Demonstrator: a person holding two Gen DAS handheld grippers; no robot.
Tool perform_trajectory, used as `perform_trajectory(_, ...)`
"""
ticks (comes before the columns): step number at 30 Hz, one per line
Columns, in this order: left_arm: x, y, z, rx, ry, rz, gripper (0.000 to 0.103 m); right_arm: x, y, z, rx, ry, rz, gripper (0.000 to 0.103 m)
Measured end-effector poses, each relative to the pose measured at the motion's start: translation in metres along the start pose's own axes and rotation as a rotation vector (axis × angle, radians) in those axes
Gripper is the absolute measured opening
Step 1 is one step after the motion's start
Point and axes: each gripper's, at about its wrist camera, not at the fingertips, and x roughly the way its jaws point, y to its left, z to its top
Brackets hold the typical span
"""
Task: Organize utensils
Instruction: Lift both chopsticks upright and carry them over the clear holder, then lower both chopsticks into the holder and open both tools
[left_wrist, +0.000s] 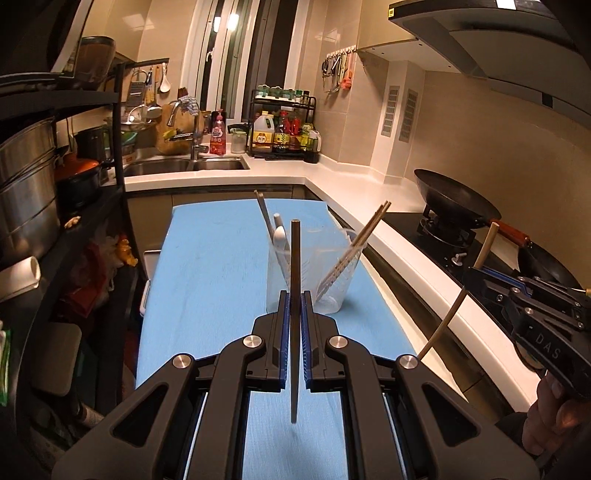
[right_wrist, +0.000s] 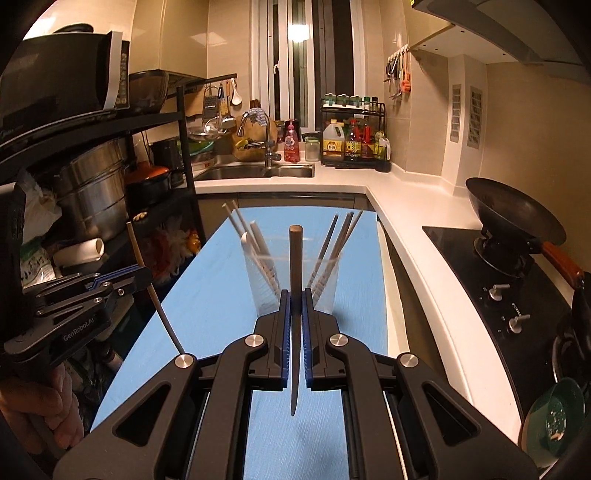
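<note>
Each of your two cameras sits just behind its own gripper, looking forward and slightly downward along the fingers, close above the blue-covered bench (left_wrist: 207, 280). Both face the sink (left_wrist: 184, 166) and window wall. They share the clear cup (right_wrist: 291, 273), the bench and the wok (right_wrist: 513, 214). Each view catches the other gripper at its edge.

Right tongs (right_wrist: 295, 295) clamp an upright wooden chopstick (right_wrist: 295, 266) above the blue-covered counter (right_wrist: 207, 280), before a clear cup (right_wrist: 291, 273) of chopsticks, while left tongs (right_wrist: 142, 275) grip another
</note>
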Motion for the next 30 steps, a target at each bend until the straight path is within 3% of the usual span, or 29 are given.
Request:
perform_trajectory(10,0.023,-0.004,0.058,-0.006,-0.011,-0.052,0.006,0.015,-0.002,0.070,-0.010,-0.076,0.003,0.006)
perform_trajectory(19,0.035,-0.007,0.139,-0.021,-0.123,-0.093,0.006,0.032,0.002,0.146,-0.037,-0.215,-0.015,0.006)
perform_trajectory(24,0.065,-0.012,0.158,-0.001,-0.149,-0.069,0.006,0.071,-0.006,0.145,-0.020,-0.213,-0.026,0.006)
perform_trajectory(30,0.123,-0.012,0.140,0.009,-0.050,-0.047,0.006,0.120,-0.022,0.120,-0.005,-0.137,-0.029,0.006)
